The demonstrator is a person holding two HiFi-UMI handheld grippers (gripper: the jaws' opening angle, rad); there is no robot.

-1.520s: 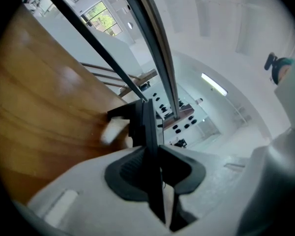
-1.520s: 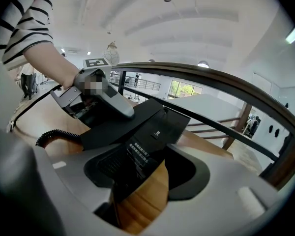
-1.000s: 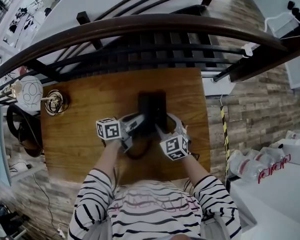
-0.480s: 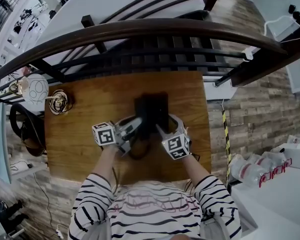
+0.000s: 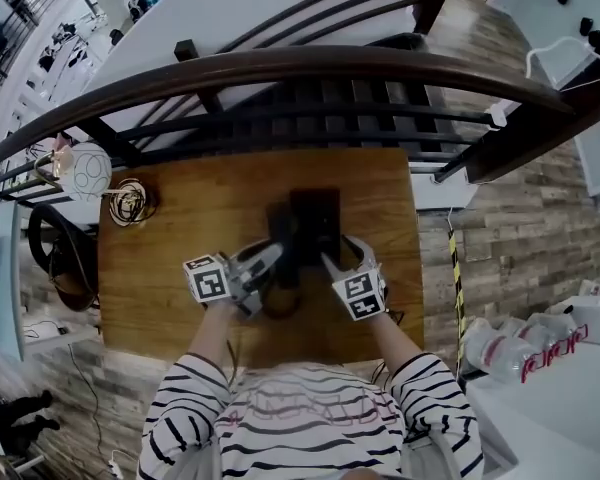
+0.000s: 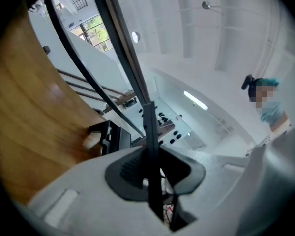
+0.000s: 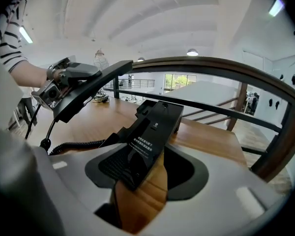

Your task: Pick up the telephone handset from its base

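Handset (image 7: 96,85) is off its cradle and in the air, clamped across its body by my left gripper (image 6: 150,167). The jaws stand narrow and press on it. From that gripper's own view it shows edge-on, a dark bar between the pads. It hangs to the left of the base (image 7: 160,119) and above the wood. The coiled cord (image 7: 76,145) drops from its lower end to the tabletop and runs across toward the base.

My right gripper (image 7: 146,173) straddles the near end of the base with its jaws wide. They have just been closing a little with the base between them. Bare wood shows between the base and one jaw, so I judge it is not clamped.

I take the lift itself to be the step in hand, and it looks nearly done. The next move calls for carrying the handset higher and clear without the cord dragging the base. My right gripper looks well placed to hold the base down if the cord tightens.

The table (image 5: 170,268) is plain warm wood. A dark curved railing (image 5: 280,63) arcs behind it. To the right are a brick-patterned floor (image 5: 510,218) and a pack of water bottles (image 5: 510,343).
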